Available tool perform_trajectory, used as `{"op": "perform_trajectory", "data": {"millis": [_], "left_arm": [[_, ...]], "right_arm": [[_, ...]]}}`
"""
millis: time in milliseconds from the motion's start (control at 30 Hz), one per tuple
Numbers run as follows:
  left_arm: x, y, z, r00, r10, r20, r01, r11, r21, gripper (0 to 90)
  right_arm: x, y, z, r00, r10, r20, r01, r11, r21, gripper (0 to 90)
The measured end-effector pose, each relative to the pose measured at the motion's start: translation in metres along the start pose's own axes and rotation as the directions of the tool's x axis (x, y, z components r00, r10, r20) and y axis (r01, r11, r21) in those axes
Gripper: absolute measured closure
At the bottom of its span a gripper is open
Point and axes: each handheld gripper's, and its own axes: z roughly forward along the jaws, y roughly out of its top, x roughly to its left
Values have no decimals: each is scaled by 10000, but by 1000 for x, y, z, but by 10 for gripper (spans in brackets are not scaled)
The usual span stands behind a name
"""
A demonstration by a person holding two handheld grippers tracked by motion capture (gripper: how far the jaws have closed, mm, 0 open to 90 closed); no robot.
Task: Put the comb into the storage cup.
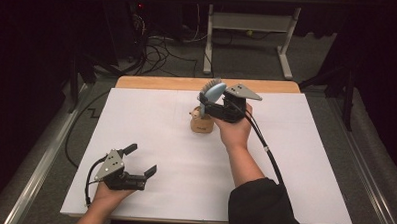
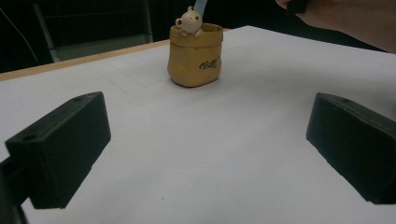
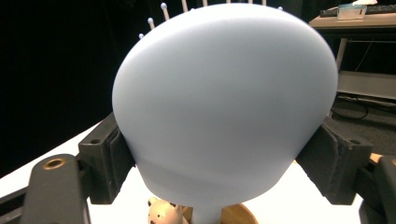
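The white surface (image 1: 295, 160) spreads wide under both hands. Over its far middle the right gripper (image 1: 210, 105) has its jaws clamped on the broad pale-blue head of a hairbrush (image 3: 224, 112), one pad pressing each side of the head, bristles pointing away behind it and the handle running down below the jaws. Directly under those jaws stands a small tan pot (image 2: 194, 55) with a little bear figure (image 2: 189, 22) peeking over its rim; the brush handle reaches down beside the bear. The left gripper (image 1: 140, 161) rests low at the near edge, jaws spread wide with nothing between them, the pot well ahead of them.
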Motion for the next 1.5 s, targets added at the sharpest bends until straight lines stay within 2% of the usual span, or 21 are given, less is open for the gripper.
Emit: {"op": "perform_trajectory", "data": {"millis": [500, 833, 1067, 1500], "left_arm": [[-1, 0, 0, 10000, 43, 17, -43, 10000, 8, 4], [-1, 1, 0, 10000, -36, -3, 36, 10000, -22, 5], [-1, 1, 1, 10000, 19, -26, -19, 10000, -11, 7], [-1, 2, 0, 10000, 55, 0, -55, 10000, -28, 7]], "right_arm": [[-1, -5, -2, 9999, 110, 42, -110, 9999, -72, 200], [-9, -12, -16, 9993, 358, 49, -359, 9993, 124, 196], [-14, -15, -25, 9993, 315, 202, -320, 9991, 260, 179], [-19, -20, -33, 9982, 458, 392, -470, 9984, 300, 163]]}}
